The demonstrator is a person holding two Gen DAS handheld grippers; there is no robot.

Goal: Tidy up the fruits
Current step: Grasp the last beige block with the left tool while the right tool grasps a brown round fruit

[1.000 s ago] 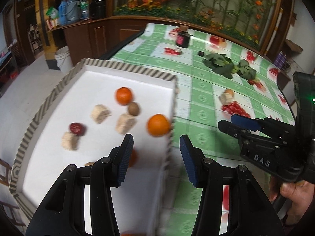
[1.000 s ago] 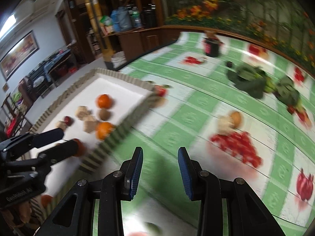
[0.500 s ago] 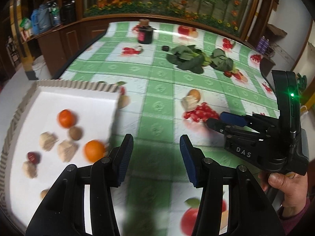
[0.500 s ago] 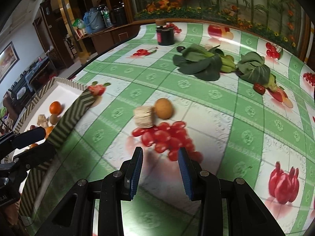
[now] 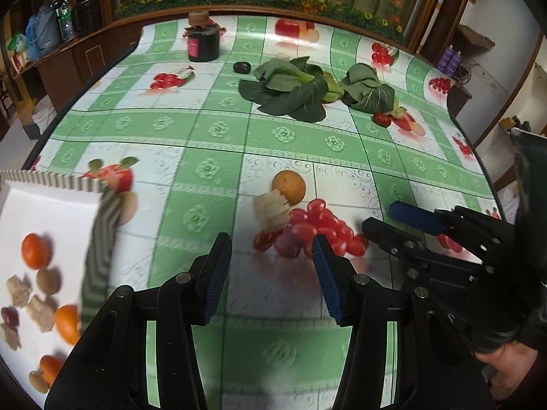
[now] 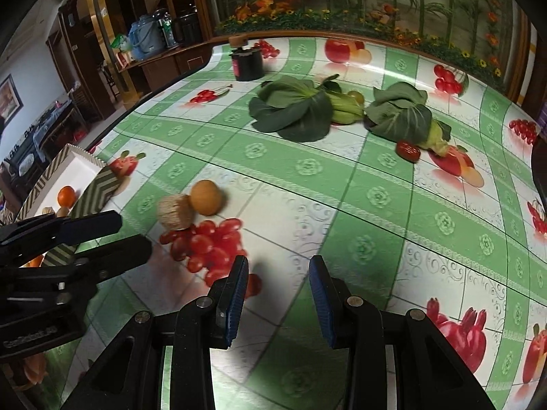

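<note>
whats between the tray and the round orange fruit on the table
Only bare tablecloth lies between the tray and the orange fruit, clearest in the left wrist view.

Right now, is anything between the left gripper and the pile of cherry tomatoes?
Nothing visible. The left gripper is open and empty, with the cherry tomatoes directly ahead on bare tablecloth. The right gripper sits off to the side.

We see red tomatoes (image 5: 318, 229) heaped on desk, touching beige chunk (image 5: 271, 210) and round orange fruit (image 5: 289, 186); oranges (image 5: 34, 251) lie in tray (image 5: 51, 181).
</note>
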